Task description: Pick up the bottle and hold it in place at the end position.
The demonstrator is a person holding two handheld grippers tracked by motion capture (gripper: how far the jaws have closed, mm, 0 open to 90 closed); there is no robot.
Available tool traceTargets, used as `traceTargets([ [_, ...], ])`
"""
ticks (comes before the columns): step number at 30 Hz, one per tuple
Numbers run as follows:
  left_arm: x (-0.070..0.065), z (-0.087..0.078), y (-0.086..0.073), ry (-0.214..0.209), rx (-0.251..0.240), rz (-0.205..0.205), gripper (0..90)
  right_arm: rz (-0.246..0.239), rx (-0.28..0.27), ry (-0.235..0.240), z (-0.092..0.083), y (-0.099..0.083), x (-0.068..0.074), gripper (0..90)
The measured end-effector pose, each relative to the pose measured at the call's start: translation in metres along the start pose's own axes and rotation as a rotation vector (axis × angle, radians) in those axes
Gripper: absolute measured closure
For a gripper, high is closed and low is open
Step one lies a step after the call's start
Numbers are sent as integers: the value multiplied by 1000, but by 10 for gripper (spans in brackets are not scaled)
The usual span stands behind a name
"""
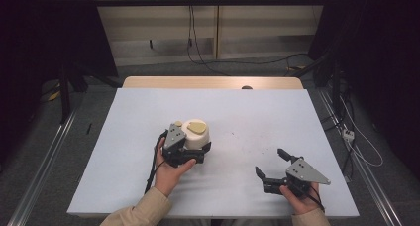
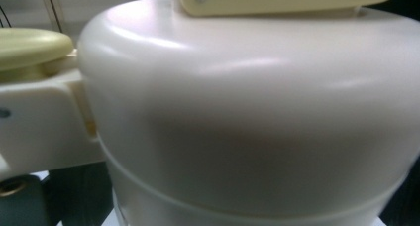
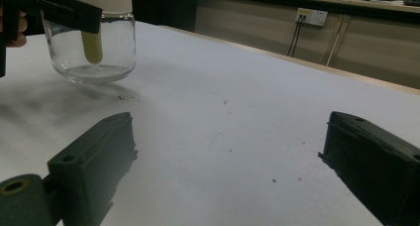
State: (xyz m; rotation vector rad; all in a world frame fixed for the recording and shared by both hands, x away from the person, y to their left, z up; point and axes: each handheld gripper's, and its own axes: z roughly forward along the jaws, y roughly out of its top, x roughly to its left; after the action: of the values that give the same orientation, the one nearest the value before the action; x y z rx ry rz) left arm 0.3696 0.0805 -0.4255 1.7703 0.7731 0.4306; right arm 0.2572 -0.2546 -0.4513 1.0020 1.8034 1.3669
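While the left hand-held gripper (image 1: 194,152) clamps the jar (image 1: 197,135) upright — lid up — the right hand-held gripper (image 1: 270,163) gapes wide.

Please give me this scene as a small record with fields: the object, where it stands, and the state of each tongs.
object: glass jar with a cream lid
place: on the white table, left of centre
left tongs: around the jar's cream top, held by the left hand
right tongs: open, jaws wide apart, low over the bare table, apart from the jar
inside jar: a pale yellow stick-like part; otherwise it looks empty
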Motion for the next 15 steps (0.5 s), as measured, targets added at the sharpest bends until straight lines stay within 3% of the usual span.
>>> traceTargets([
  [15,-1,10,4,-11,8,-2,50,-1,1,4,0,0,0,49],
])
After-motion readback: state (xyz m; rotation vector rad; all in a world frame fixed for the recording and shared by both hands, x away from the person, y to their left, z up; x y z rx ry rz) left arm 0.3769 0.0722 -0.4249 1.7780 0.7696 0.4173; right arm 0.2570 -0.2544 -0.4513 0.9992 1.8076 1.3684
